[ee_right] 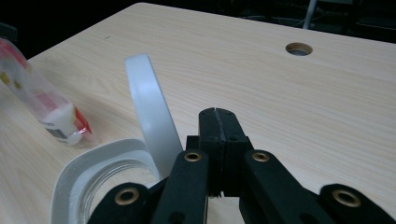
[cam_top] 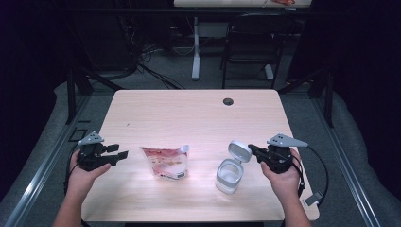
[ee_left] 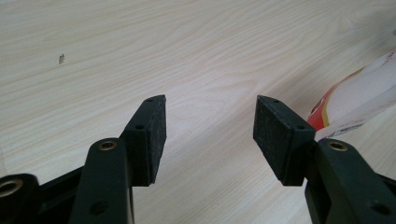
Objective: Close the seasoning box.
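Pouch (cam_top: 166,162) lies flat on the table (cam_top: 189,113), roughly centre-near, between your two hands. It's a clear bag w/ red print and a white spout cap at its far-right corner. Long axis runs near-to-far w/ a slight tilt, spout end pointing far and right, toward the container (cam_top: 230,176).

Left gripper (cam_top: 116,155) sits just left of the pouch, near but apart, jaws spread w/ nothing between them. In the left gripper view the pads (ee_left: 158,135) frame bare wood, and the pouch's printed edge (ee_left: 359,100) peeks in at the right, so it's off to the right of your jaw line, not yet centred.

Right gripper (cam_top: 250,149) has jaws pressed together, empty. Its tip sits right beside the flipped-up lid (cam_top: 239,150) of the container; can't tell if it's touching. Right gripper view shows the lid (ee_right: 152,116) standing upright left of the closed jaws (ee_right: 218,122), w/ the container's open mouth (ee_right: 100,170) below.

Container is right of centre, near edge, lid hinged open on the far side.

Judgement: left hand is clearly nearer the pouch, so a grab falls to it. You'd need to swing right so the pouch's left edge comes between the pads. Container mouth then lies further right along the same line.
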{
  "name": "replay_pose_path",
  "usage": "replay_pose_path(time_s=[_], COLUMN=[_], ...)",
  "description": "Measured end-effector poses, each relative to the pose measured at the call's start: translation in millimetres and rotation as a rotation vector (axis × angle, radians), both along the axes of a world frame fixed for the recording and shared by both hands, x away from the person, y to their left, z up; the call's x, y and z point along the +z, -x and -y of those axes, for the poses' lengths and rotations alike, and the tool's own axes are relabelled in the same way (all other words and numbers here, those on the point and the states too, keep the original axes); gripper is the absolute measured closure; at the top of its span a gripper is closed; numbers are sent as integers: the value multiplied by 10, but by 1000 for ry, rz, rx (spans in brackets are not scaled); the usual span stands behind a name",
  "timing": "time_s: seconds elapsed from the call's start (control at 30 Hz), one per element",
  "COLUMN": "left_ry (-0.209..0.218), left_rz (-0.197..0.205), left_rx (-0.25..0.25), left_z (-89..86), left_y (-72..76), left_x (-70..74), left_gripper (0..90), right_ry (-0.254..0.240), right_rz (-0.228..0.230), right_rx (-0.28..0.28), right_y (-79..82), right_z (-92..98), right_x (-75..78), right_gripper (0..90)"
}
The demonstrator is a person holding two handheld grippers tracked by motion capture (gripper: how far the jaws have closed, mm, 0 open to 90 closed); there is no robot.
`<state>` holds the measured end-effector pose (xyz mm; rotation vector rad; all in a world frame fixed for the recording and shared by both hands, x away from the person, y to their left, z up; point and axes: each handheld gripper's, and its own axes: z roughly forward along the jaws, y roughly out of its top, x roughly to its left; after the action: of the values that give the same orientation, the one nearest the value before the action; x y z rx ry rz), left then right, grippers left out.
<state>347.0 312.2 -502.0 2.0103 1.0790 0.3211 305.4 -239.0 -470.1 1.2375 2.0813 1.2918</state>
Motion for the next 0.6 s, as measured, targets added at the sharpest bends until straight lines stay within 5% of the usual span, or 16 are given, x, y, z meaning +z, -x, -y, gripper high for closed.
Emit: replay_pose_path(time_s=[0.6], left_ry=[4], left_rz=[4], left_rx=[3], left_z=[-14], left_y=[4], left_x=[6], left_gripper=[443], right_ry=[5], right_rz=[4], right_rx=[60], right_y=[275], right_z=[-133], right_x=[-137], right_gripper=[896])
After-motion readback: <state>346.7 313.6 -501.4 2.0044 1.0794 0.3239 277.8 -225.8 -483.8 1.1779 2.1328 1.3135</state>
